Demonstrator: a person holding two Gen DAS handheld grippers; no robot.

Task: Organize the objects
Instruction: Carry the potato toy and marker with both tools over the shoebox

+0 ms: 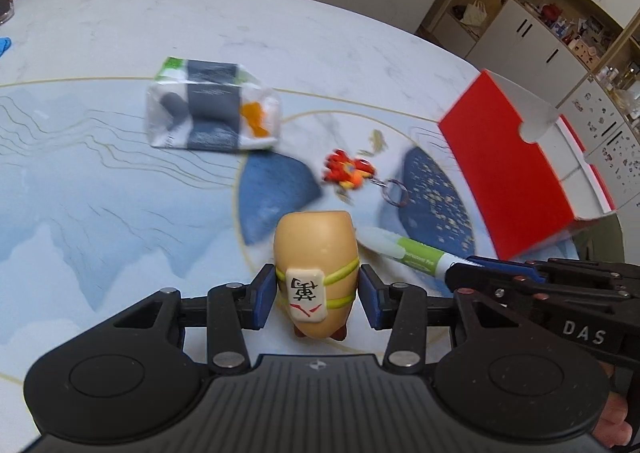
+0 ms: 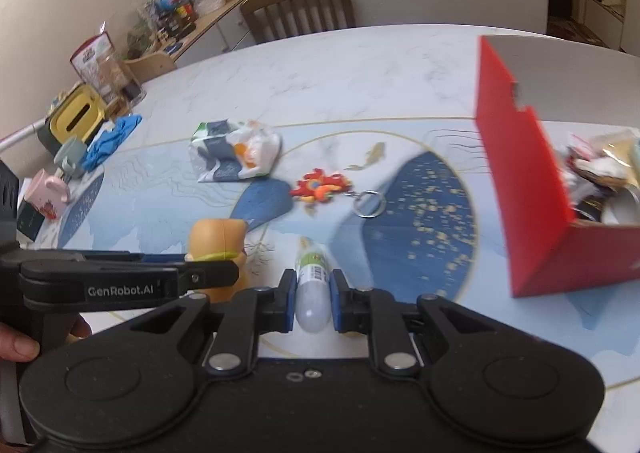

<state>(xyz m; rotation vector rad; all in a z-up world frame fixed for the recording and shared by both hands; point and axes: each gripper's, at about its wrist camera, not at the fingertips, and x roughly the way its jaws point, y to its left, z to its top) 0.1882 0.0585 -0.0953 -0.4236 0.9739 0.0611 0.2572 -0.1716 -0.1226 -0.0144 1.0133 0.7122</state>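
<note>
A tan toy figure point(image 1: 314, 265) with a mahjong tile strapped on by green bands stands between the pads of my left gripper point(image 1: 316, 299); the left pad touches it, a small gap shows on the right. My right gripper point(image 2: 313, 301) is shut on a white-and-green marker pen point(image 2: 313, 285), which also shows in the left wrist view point(image 1: 404, 251). The toy figure shows left of it point(image 2: 218, 243). A red-orange keychain point(image 1: 348, 173) with a ring lies on the mat beyond. A white-and-grey snack packet point(image 1: 212, 109) lies further back.
An open red box point(image 1: 508, 169) stands at the right, holding several items point(image 2: 600, 169). A blue patterned mat point(image 1: 80, 173) covers the round marble table. Mugs point(image 2: 46, 189), a blue cloth point(image 2: 112, 141) and a yellow container point(image 2: 76, 119) sit at the far left. A wooden chair point(image 2: 300, 9) stands behind.
</note>
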